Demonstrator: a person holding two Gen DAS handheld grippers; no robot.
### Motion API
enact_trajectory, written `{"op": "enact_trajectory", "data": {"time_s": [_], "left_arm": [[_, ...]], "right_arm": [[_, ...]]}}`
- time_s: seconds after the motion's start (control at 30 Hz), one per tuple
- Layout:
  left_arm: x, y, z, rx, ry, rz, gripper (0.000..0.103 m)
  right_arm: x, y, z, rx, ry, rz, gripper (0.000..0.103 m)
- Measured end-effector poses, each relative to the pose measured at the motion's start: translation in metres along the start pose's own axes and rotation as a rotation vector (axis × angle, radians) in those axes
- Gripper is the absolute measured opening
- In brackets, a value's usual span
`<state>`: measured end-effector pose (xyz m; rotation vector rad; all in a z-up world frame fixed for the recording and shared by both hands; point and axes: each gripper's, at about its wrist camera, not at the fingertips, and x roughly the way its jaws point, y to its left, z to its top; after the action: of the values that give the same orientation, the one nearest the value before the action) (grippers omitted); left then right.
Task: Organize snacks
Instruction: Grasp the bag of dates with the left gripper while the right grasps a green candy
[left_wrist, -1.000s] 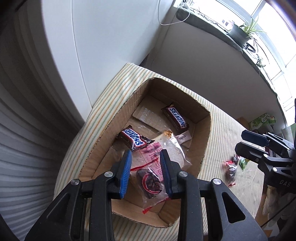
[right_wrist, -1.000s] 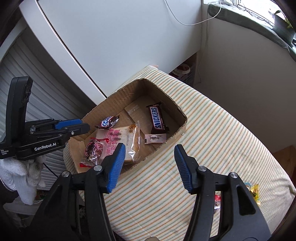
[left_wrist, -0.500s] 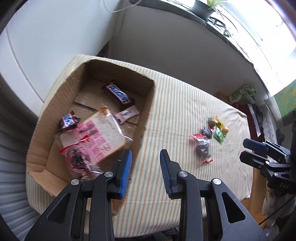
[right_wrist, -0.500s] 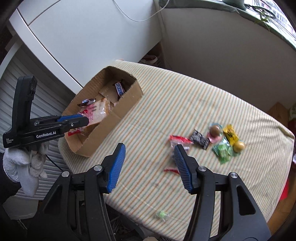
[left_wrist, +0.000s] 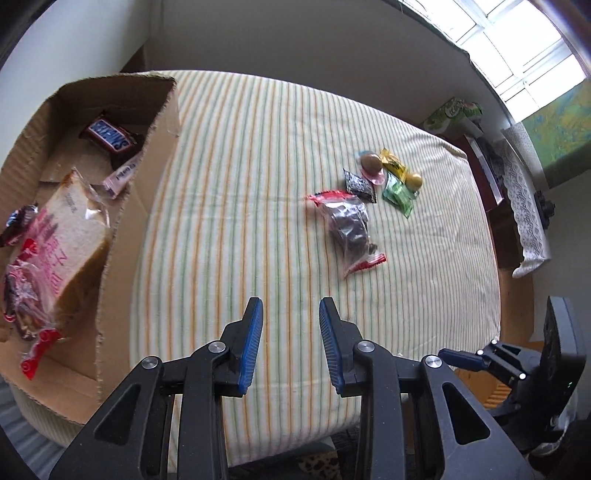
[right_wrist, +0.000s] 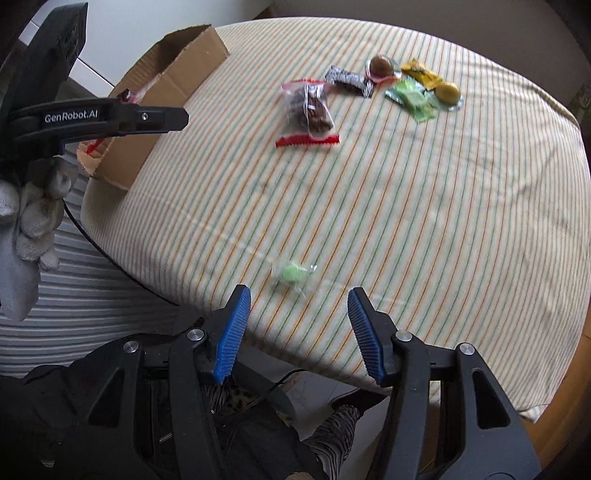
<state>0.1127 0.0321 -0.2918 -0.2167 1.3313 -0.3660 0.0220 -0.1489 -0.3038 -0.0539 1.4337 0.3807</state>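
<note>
Both tongs have swung away from the cardboard box (left_wrist: 122, 236) to the striped tablecloth (left_wrist: 258, 184): left gripper (left_wrist: 291, 325) narrow and empty, right gripper (right_wrist: 295, 314) wider, empty, above a green candy (right_wrist: 293, 274); a date packet (left_wrist: 347, 229) lies mid-table.

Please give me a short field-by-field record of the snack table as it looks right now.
surface: round table with striped cloth
container: open cardboard box at the table's edge
in box: Snickers bar, bagged bread slice, small pink packet, other wrappers
loose on cloth: clear bag with red ends, cluster of small sweets, lone green candy near the front edge
left gripper: narrowly open, empty
right gripper: open, empty, just short of the green candy
</note>
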Motion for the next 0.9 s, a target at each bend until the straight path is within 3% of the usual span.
{"op": "enact_trajectory", "data": {"time_s": [0.27,0.5,0.57,0.7,0.9], "left_arm": [[0.026,-0.012,-0.001,-0.019,0.063,-0.044,0.03],[0.044,-0.023,0.009,-0.028,0.089,-0.062,0.03],[0.047,-0.023,0.013,-0.049,0.09,-0.073,0.03],[0.051,-0.022,0.024,-0.105,0.09,-0.111,0.03],[0.058,-0.037,0.047,-0.11,0.069,-0.096,0.03]], "right_arm": [[0.024,-0.01,0.001,0.123,-0.015,0.061,0.057],[0.033,0.002,0.008,0.115,-0.029,0.007,0.052],[0.034,0.006,0.008,0.094,-0.032,-0.038,0.04],[0.034,0.005,0.006,0.087,-0.043,-0.063,0.03],[0.027,-0.012,0.014,0.101,-0.055,-0.067,0.029]]}}
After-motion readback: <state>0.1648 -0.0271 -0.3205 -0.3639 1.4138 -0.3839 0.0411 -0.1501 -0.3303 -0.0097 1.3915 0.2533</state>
